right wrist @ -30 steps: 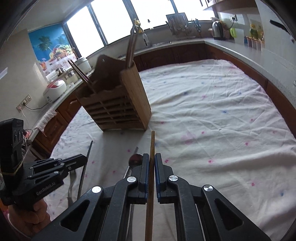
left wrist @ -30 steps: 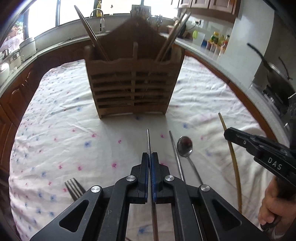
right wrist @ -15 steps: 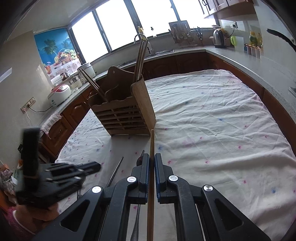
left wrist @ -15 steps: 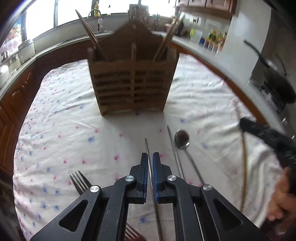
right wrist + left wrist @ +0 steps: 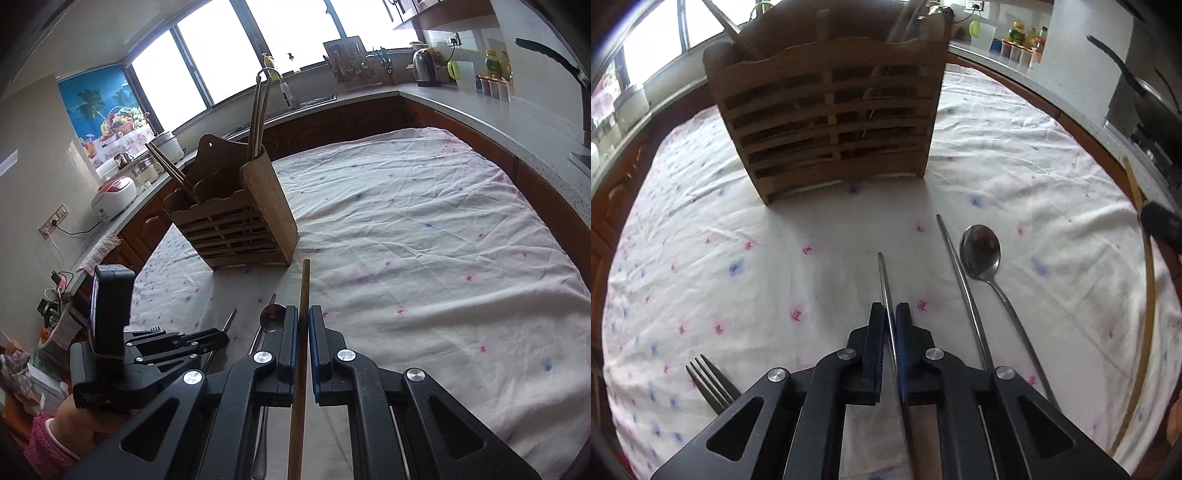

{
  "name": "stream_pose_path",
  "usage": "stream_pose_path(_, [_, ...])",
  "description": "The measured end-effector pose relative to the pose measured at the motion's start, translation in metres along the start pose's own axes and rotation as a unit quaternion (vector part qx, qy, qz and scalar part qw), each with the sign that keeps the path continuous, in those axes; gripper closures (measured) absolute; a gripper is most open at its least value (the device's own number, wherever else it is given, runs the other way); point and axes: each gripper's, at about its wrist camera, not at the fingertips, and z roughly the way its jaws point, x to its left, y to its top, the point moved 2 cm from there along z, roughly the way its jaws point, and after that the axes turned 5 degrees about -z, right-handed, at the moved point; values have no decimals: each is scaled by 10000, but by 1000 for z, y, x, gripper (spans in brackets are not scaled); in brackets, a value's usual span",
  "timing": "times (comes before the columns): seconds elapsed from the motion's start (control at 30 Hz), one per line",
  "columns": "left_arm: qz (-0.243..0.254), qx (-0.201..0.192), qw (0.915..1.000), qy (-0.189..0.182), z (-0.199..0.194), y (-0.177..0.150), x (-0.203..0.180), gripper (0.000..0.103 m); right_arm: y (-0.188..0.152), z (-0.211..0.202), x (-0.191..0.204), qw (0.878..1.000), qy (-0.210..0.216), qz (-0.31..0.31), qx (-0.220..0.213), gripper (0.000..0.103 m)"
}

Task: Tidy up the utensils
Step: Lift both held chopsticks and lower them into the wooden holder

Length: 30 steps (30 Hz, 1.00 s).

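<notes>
Utensils lie scattered on a white tablecloth [image 5: 701, 229] with small pink and blue flowers, in front of a slatted wooden utensil holder [image 5: 831, 114] that stands upright on the cloth. The left gripper [image 5: 891, 314] is clamped on a thin metal chopstick [image 5: 883, 275], whose tip juts past the pads toward the holder. Just to its right on the cloth lie a second metal chopstick [image 5: 955, 266] and a long-handled metal spoon [image 5: 980, 247], side by side and nearly touching. A fork [image 5: 707, 380] shows at the lower left, its tines pointing up the frame, the handle hidden under the gripper body.

The right gripper [image 5: 303, 321] is closed on a wooden chopstick [image 5: 304, 288] — its end points at the near corner of the holder without reaching it. In the right wrist view the holder already carries several tall utensils: dark sticks leaning in the left compartment, lighter ones standing in the right. A hand with a pink fuzzy cuff [image 5: 48, 439] grips the left device at the lower left. Behind — a kitchen counter with a rice cooker [image 5: 114, 195], a kettle [image 5: 424, 68] and bright windows.
</notes>
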Motion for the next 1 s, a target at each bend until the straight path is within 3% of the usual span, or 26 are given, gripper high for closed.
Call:
stream_pose_path(0.23, [-264, -525, 9977, -344, -50, -4, 8, 100, 7, -12, 10, 9998, 98, -94, -168, 97])
stream_pose_path(0.53, [-566, -1567, 9819, -897, -147, -14, 21, 100, 23, -45, 33, 9974, 233, -337, -590, 97])
stream_pose_path(1.0, [-812, -2202, 9666, -1029, -200, -38, 51, 100, 50, -72, 52, 9918, 308, -525, -1126, 97])
